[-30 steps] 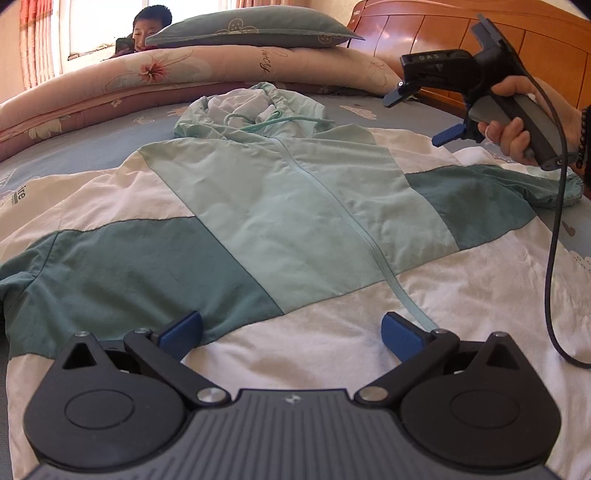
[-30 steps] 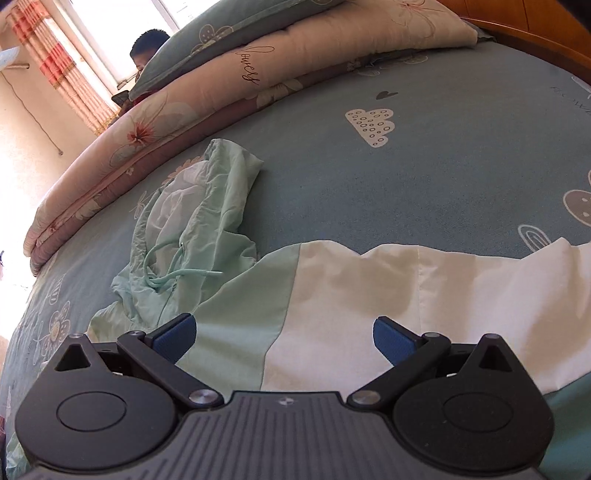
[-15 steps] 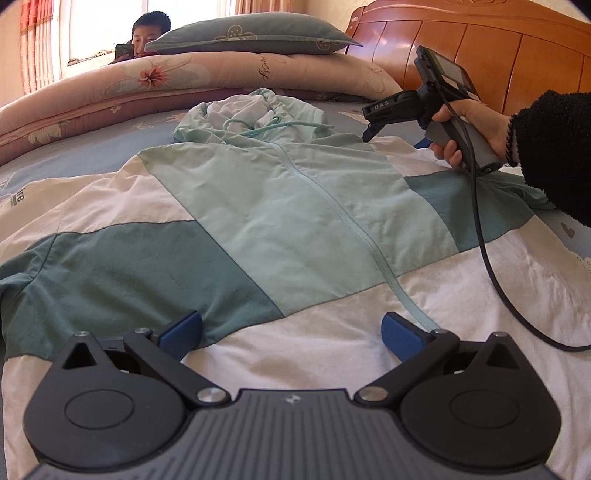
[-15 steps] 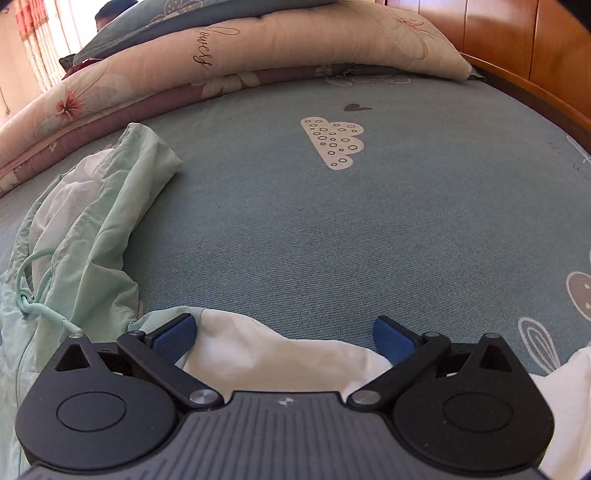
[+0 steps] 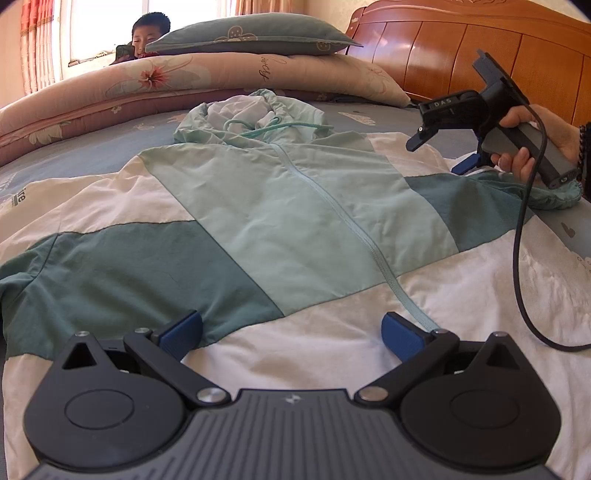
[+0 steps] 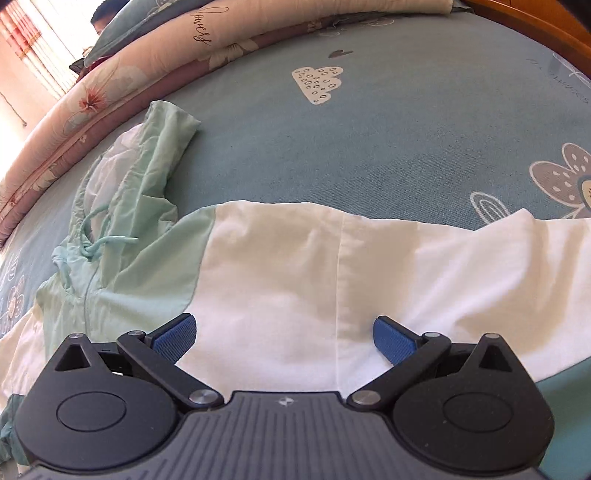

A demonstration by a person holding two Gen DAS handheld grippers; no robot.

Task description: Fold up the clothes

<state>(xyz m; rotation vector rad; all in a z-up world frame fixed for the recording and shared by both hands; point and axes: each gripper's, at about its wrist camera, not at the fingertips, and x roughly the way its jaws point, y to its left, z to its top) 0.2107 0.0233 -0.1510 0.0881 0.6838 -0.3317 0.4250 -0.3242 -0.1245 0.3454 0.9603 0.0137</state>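
The big bed [image 5: 110, 155] with its blue-green sheet fills both views, and a wooden headboard [image 5: 461, 55] stands at the far end. A long flowery quilt roll [image 5: 184, 81] lies across the bed, with a green pillow [image 5: 251, 37] on top of it. Behind the quilt roll, a person [image 5: 147, 33] looks at a phone. Your hooded jacket [image 5: 295, 206] lies flat on the sheet, front side up and zipped. It has white, light green and dark green patches. Its hood [image 5: 258, 114] points toward the quilt roll, and one sleeve [image 6: 406, 266] stretches out to the side. Your left gripper [image 5: 291, 332] is low over the white bottom part of the jacket, with its blue fingers [image 5: 181, 332] wide apart and holding nothing. Your right gripper [image 6: 284, 336] is over the white sleeve, fingers also wide apart and empty. In the left view, your right hand [image 5: 532, 147] holds it up near the dark green cuff [image 5: 554, 195], and a black cable [image 5: 521, 258] hangs down from it.
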